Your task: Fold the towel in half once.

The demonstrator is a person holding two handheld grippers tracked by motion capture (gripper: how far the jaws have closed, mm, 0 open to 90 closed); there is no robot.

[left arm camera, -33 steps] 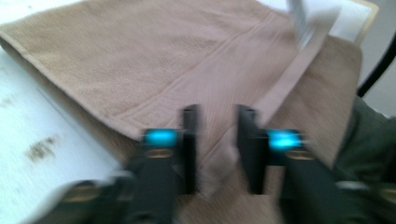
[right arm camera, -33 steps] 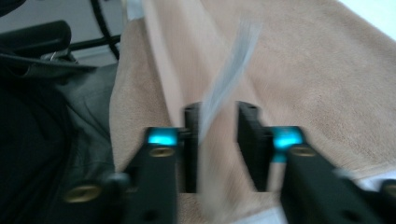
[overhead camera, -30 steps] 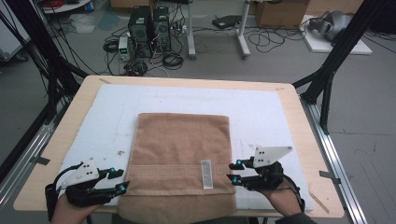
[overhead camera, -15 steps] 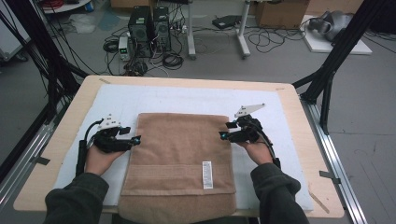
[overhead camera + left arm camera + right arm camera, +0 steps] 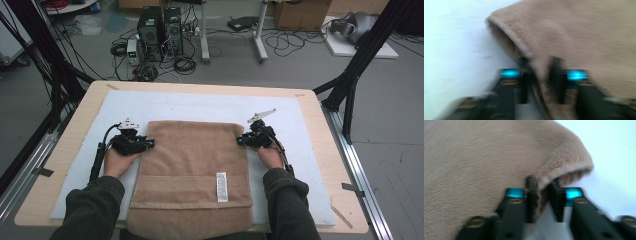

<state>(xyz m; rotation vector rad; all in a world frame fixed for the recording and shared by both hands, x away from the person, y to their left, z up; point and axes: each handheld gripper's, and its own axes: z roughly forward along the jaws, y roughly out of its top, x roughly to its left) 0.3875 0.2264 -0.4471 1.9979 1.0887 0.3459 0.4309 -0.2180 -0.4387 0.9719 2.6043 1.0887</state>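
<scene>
Your left gripper (image 5: 150,143) had just closed its jaws on the brown towel's (image 5: 192,170) left edge; your right gripper (image 5: 241,140) had just closed on its right edge. The towel lay flat on the white mat (image 5: 200,106), both far corners pinched.

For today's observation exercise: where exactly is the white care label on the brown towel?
In the high view, the white care label sits on the brown towel near its front edge, right of centre, closer to the right gripper than the left.
</scene>
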